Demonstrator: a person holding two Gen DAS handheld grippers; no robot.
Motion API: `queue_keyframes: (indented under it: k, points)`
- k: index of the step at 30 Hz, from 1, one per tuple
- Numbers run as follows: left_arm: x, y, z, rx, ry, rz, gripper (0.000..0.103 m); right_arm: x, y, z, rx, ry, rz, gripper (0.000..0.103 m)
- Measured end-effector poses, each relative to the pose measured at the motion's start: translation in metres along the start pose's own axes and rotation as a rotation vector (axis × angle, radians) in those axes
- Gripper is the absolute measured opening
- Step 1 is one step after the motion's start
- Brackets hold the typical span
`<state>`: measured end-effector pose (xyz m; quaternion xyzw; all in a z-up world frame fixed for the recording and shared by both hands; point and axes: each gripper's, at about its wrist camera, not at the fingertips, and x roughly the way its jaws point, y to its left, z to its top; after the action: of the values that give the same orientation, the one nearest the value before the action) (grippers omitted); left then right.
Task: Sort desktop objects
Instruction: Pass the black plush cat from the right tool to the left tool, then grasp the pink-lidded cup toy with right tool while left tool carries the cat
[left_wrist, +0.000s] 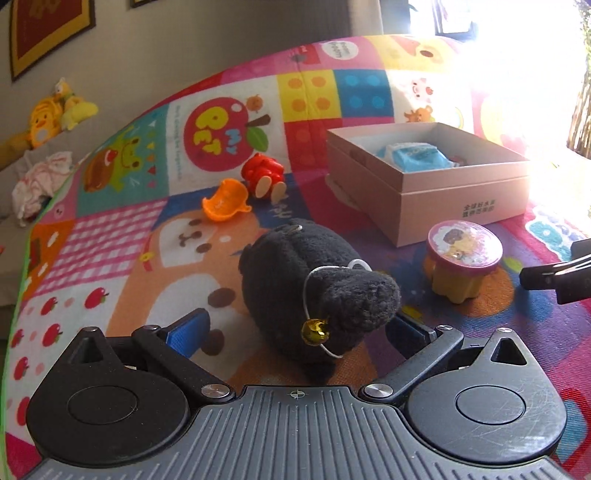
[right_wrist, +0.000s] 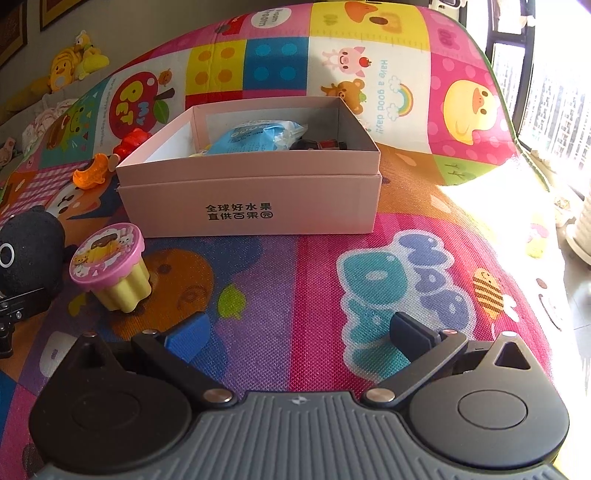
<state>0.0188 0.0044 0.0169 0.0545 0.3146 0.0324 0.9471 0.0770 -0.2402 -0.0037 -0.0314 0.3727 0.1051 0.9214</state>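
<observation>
Your left gripper (left_wrist: 297, 326) has its jaws spread wide with the black plush toy (left_wrist: 314, 284) standing between them, its belled collar nearest you. Neither pad seems to press the fur yet, so you look set up to close on it rather than already holding it. Ahead of those jaws and to their right sits the pink box (left_wrist: 454, 199), open-topped and already holding a blue packet (left_wrist: 413, 157), which is likely where the toy belongs.

Your right gripper (right_wrist: 297, 332) also has its jaws wide, with nothing between them but the patterned play mat (right_wrist: 369, 258); the same box is straight ahead of them, well apart.

On a path from the left jaws to the box, the pudding-cup toy (left_wrist: 461, 258) stands just to the right of the plush, near the box wall, so lift clear of it. Farther ahead and left lie an orange piece (left_wrist: 225, 201) and a red figure (left_wrist: 264, 173), not in the way.
</observation>
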Motion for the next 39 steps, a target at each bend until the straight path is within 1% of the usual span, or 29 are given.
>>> queue_keyframes:
  k: [2,6,8,11,13,14,17,18,19,22,24,26,31,34,36,37,39]
  points:
    - [0.001,0.009,0.0,-0.009,0.006,0.02,0.103,0.0,0.0,0.0,-0.004,-0.001,-0.002,0.103]
    - [0.002,0.029,0.0,-0.011,0.007,0.102,0.103,-0.001,0.002,-0.001,-0.029,0.0,0.014,0.103]
    - [0.005,0.037,0.0,-0.028,0.015,0.13,0.103,-0.002,0.005,-0.001,-0.048,0.001,0.028,0.103]
    - [0.008,0.043,-0.003,-0.056,0.032,0.144,0.103,-0.003,0.001,0.001,-0.043,0.008,0.057,0.103]
    - [0.005,0.043,-0.004,-0.064,0.019,0.118,0.103,-0.007,-0.006,0.005,-0.021,-0.005,0.081,0.103]
    - [0.002,0.044,-0.004,-0.082,0.007,0.087,0.103,-0.009,-0.011,0.009,-0.009,-0.022,0.072,0.103]
    - [0.0,0.046,-0.007,-0.181,0.016,-0.079,0.103,-0.015,-0.03,0.03,0.05,-0.082,0.04,0.103]
    - [0.001,0.043,-0.008,-0.193,0.018,-0.108,0.103,-0.016,-0.039,0.037,0.086,-0.097,0.053,0.103]
    - [0.0,0.04,-0.009,-0.187,0.016,-0.12,0.103,-0.017,-0.049,0.044,0.127,-0.112,0.077,0.103]
    - [-0.003,0.032,-0.009,-0.16,-0.011,-0.118,0.103,-0.014,-0.069,0.065,0.222,-0.155,0.132,0.103]
    - [-0.002,0.031,-0.009,-0.164,-0.006,-0.123,0.103,-0.006,-0.073,0.077,0.25,-0.169,0.131,0.103]
    - [-0.001,0.032,-0.009,-0.171,-0.003,-0.125,0.103,0.008,-0.073,0.088,0.27,-0.161,0.124,0.103]
    - [0.001,0.034,-0.009,-0.188,0.007,-0.128,0.103,0.037,-0.058,0.102,0.275,-0.111,0.141,0.103]
    - [0.002,0.037,-0.009,-0.208,0.014,-0.129,0.103,0.042,-0.047,0.104,0.285,-0.088,0.201,0.103]
    - [0.003,0.038,-0.01,-0.217,0.018,-0.132,0.103,0.041,-0.039,0.104,0.29,-0.092,0.179,0.103]
    - [0.003,0.038,-0.01,-0.22,0.02,-0.134,0.103,0.04,-0.036,0.104,0.283,-0.087,0.195,0.103]
    - [0.003,0.04,-0.01,-0.228,0.023,-0.137,0.103,0.039,-0.03,0.103,0.248,-0.069,0.268,0.103]
